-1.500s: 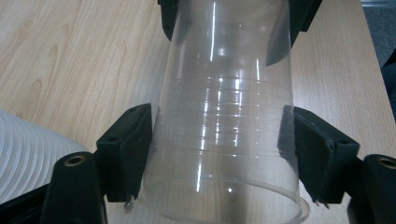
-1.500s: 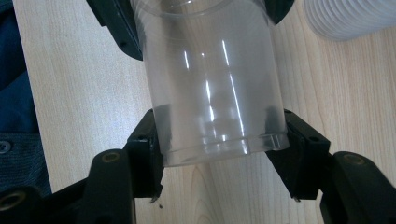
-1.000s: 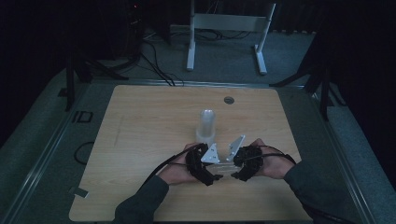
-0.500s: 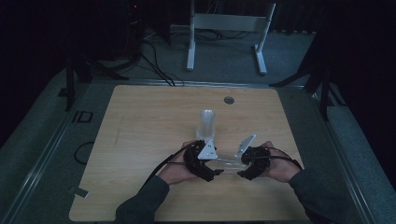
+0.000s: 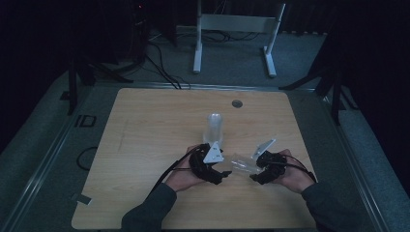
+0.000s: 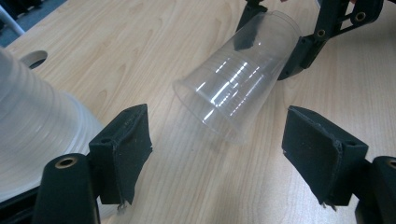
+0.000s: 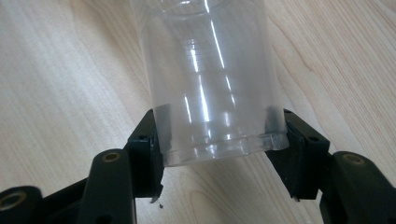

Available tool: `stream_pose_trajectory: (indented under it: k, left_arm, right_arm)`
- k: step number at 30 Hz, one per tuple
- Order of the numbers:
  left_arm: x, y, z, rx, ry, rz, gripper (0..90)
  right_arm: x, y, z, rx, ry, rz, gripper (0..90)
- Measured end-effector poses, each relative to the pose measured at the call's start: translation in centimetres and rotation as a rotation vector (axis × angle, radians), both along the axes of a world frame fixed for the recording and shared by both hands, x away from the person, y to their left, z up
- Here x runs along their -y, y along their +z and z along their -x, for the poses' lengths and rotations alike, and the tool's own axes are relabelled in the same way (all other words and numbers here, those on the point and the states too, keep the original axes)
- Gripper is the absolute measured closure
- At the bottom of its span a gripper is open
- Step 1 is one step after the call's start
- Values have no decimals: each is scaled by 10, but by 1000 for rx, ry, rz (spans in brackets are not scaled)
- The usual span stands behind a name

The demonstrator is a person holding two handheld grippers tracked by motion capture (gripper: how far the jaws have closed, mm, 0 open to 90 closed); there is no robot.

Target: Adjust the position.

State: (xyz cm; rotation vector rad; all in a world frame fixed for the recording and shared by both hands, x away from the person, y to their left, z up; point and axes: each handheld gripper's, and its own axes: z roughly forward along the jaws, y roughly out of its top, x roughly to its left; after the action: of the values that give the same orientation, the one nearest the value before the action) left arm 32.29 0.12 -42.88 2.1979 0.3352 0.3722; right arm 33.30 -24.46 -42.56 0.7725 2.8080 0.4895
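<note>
My right claw (image 7: 217, 154) grips the clear cup (image 6: 238, 79) by its base, rim aimed at my left claw (image 6: 233, 154), whose jaws, just closing, stand apart, empty.

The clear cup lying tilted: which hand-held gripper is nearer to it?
Right. The right hand-held gripper is clamped on the clear cup's base; the left hand-held gripper sits open just short of its rim, not touching.
</note>
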Motion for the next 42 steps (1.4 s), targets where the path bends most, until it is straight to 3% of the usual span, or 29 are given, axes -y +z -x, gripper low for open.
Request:
stream_pose_trajectory:
  k: [13, 29, 42]
  left_arm:
    - [-2, -4, -2, -27, 35, 16, 236]
    - [-1, -7, -4, -58, 67, 40, 245]
    - [-3, -7, -7, -62, 122, 62, 250]
  right_arm:
    - [8, -3, -4, 21, -83, -26, 417]
    - [20, -8, -7, 44, -195, -92, 417]
    - [22, -14, -3, 116, -339, -128, 418]
